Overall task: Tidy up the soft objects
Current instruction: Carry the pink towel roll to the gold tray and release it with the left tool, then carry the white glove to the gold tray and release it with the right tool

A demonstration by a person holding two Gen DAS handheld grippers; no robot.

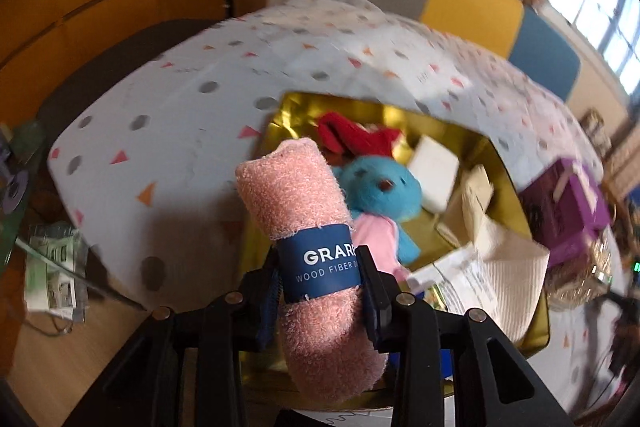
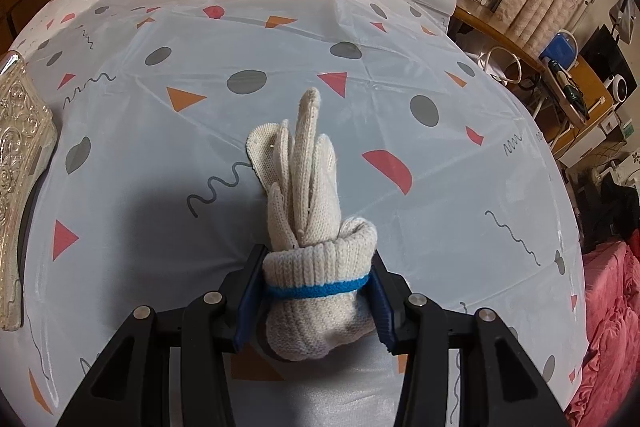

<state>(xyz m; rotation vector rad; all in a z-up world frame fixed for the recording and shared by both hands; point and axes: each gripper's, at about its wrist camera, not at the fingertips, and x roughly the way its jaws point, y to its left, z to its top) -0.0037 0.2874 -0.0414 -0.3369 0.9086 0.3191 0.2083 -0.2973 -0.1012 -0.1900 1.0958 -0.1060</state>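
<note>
Soft objects here sit on and above a table under a white plastic tablecloth (image 2: 280, 39) printed with grey dots, orange and red triangles and squiggles. On that cloth, in the left wrist view, lies a shiny gold tray (image 1: 280, 115), and in it are a blue plush bear in a pink shirt (image 1: 380, 187), a red fabric piece (image 1: 352, 137) behind it, pale folded cloths (image 1: 434, 167) and a white paper towel (image 1: 512, 279). A purple box (image 1: 568, 211) stands just beside the tray. The left gripper (image 1: 322, 277) holds a rolled pink terry towel with a navy paper band (image 1: 304, 211) above the tray's near end, its jaws pressed against the band. The right gripper (image 2: 316, 287) has its jaws clamped on a bundled cream knitted work glove with a blue cuff stripe (image 2: 312, 227), above bare tablecloth. An embossed silver tray (image 2: 20, 167) edge shows at the left of that view.
</note>
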